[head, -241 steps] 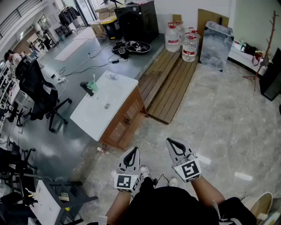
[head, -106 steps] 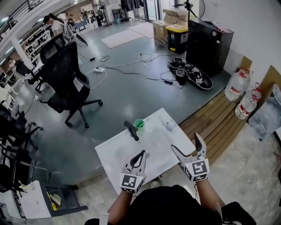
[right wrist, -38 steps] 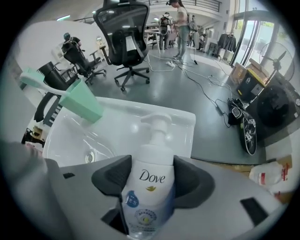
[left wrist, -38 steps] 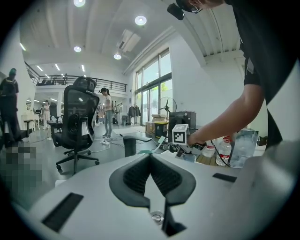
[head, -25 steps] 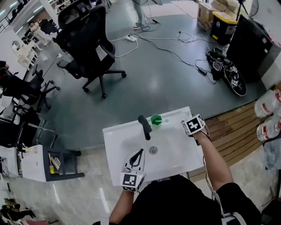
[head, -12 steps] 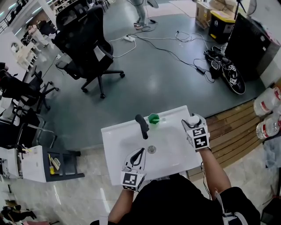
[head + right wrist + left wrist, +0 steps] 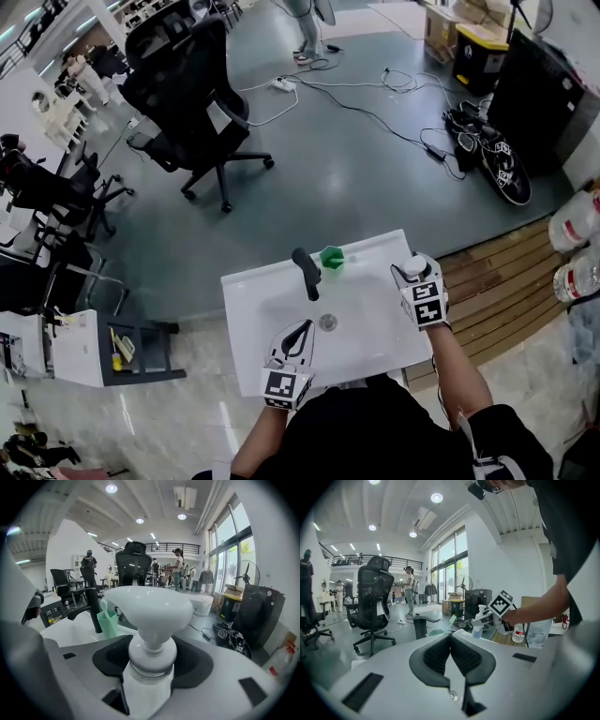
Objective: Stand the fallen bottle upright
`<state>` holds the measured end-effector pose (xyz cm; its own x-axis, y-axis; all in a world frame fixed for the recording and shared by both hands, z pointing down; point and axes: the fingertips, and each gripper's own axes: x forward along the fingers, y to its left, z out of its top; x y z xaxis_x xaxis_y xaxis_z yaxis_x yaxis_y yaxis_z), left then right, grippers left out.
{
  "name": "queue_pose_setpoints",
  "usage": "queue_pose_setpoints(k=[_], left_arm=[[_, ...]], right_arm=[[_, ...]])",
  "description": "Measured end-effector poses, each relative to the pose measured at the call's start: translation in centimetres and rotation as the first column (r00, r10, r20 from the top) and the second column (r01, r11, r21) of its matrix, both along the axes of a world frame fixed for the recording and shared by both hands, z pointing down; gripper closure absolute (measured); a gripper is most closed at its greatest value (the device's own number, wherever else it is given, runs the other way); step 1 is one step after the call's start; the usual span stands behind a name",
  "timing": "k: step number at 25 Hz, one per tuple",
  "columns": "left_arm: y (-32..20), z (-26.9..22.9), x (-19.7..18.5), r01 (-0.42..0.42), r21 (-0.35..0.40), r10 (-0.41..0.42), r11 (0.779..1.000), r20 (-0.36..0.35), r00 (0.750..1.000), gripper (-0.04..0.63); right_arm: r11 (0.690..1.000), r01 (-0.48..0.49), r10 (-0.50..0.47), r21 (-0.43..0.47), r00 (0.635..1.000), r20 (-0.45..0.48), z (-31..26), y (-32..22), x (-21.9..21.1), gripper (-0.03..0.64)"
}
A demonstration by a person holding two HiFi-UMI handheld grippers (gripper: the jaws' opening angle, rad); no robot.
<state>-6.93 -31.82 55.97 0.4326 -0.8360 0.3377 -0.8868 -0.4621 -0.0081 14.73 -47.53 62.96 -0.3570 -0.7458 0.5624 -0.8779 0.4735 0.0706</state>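
A clear bottle with a white pump head (image 7: 151,605) stands nearly upright between the jaws of my right gripper (image 7: 152,665), which is shut on its neck. From the head view the pump head (image 7: 412,266) shows over the right rim of the white sink (image 7: 253,286), just ahead of the right gripper (image 7: 413,275). In the left gripper view the bottle (image 7: 478,623) is seen beyond the basin, held from the right. My left gripper (image 7: 301,326) hovers over the sink's near edge. Its pads (image 7: 440,656) meet at the tip, with nothing between them.
A black faucet (image 7: 306,272) and a green cup (image 7: 331,257) stand at the sink's back rim; the drain (image 7: 327,322) is mid-basin. An office chair (image 7: 197,103) and cables (image 7: 375,103) lie on the floor beyond. Wooden decking (image 7: 506,291) is at the right.
The right gripper has risen and tilted back from the sink's rear right corner, bringing the bottle up so its pump head shows. The left gripper has stayed put.
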Motion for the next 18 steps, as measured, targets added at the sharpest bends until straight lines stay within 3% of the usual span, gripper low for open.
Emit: queue_pose_setpoints(k=[9,18], left_arm=[[-0.2,0.6,0.5,0.001,0.000,-0.001,1.000,0.005,1.000,0.578],[-0.5,1.2,0.4,0.008,-0.022,-0.008,1.000,-0.018,1.000,0.578]], right_arm=[[0.998,0.004,-0.004,-0.058,1.000,0.007,3.3,-0.3,0.1,0.344],[1.000,0.004,-0.004,0.001,1.000,0.026,3.7,-0.7,-0.5,0.333]])
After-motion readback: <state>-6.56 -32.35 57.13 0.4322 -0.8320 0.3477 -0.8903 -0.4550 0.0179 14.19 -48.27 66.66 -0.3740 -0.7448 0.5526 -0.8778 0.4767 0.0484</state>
